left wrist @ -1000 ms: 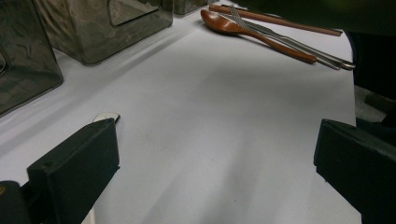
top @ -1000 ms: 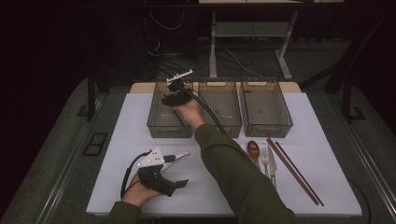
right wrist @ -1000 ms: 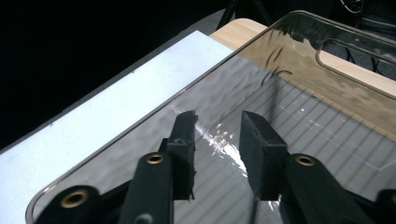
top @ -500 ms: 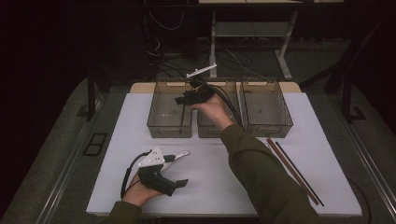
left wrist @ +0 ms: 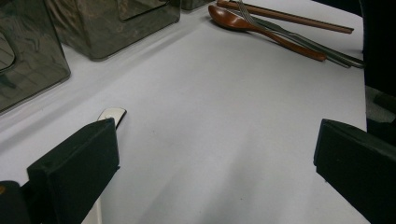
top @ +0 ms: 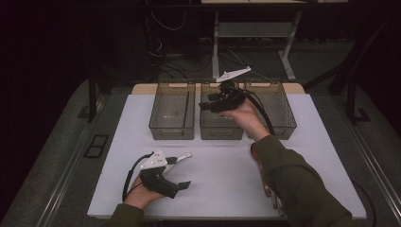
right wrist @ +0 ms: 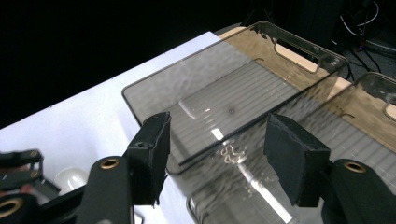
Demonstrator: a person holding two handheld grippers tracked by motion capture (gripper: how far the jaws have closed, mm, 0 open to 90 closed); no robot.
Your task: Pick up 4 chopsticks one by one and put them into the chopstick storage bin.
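My right gripper (top: 205, 105) hovers above the middle bin (top: 220, 128) of three smoky clear bins. Its jaws have just been opening and stand open (right wrist: 215, 154) with nothing between them. Below it the left bin (right wrist: 154, 100) holds a thin dark stick (top: 187, 105). My left gripper (top: 182, 171) rests on the white mat at the front left, open (left wrist: 210, 172) and empty. A silver utensil handle (left wrist: 111, 114) lies by its left jaw. A wooden spoon (left wrist: 261, 28), a fork (left wrist: 299, 39) and a brown chopstick (left wrist: 285, 16) lie on the mat at the right.
The right bin (top: 283, 124) stands behind my right forearm (top: 293, 184), which covers most of the utensils in the high view. Dark floor, cables and a table frame (top: 215, 35) lie beyond the wooden back edge (top: 142, 88).
My right gripper has moved right and up from over the left bin to over the middle bin, and its jaws have widened. The left gripper has stayed put.
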